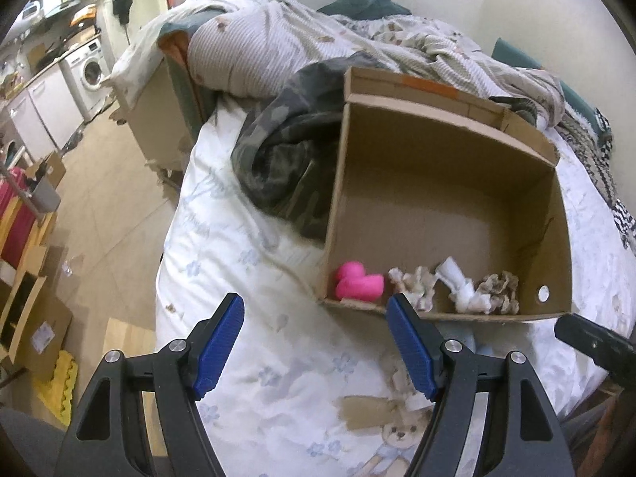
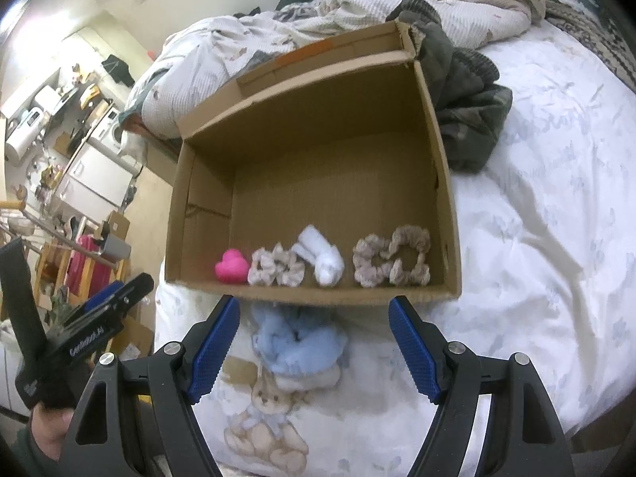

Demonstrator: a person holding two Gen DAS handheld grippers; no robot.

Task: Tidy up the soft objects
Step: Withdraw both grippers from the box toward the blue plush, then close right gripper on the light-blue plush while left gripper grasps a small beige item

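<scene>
Item outstanding: one light-blue fluffy scrunchie [image 2: 296, 338], lying on the bear-print bedsheet [image 2: 516, 238] just outside the near wall of the cardboard box [image 2: 445, 183], between the spread fingers of your right gripper [image 2: 314, 342], which holds nothing. Already filed along the box's near wall, left to right in the right wrist view: pink heart-shaped sponge [image 2: 231, 266], beige scrunchie [image 2: 275, 268], white knotted cloth [image 2: 322, 258], and a further pair of beige scrunchies [image 2: 393, 258]. Your left gripper [image 1: 314, 342] is likewise spread wide and empty, hovering over the sheet short of the box's left corner. Handling advice: lower your right gripper straight down so both pads bracket the blue scrunchie's bulk, pinch the fluff rather than the sheet beneath, then lift clear of the cardboard rim before crossing into the box; the open floor behind the row looks the likeliest place for it. Obstructions: the near box wall touches or almost touches the scrunchie, so a forward approach may snag it. Surroundings: camouflage garment [image 2: 465, 119] against the box's side, rumpled duvet [image 2: 437, 4] beyond.
</scene>
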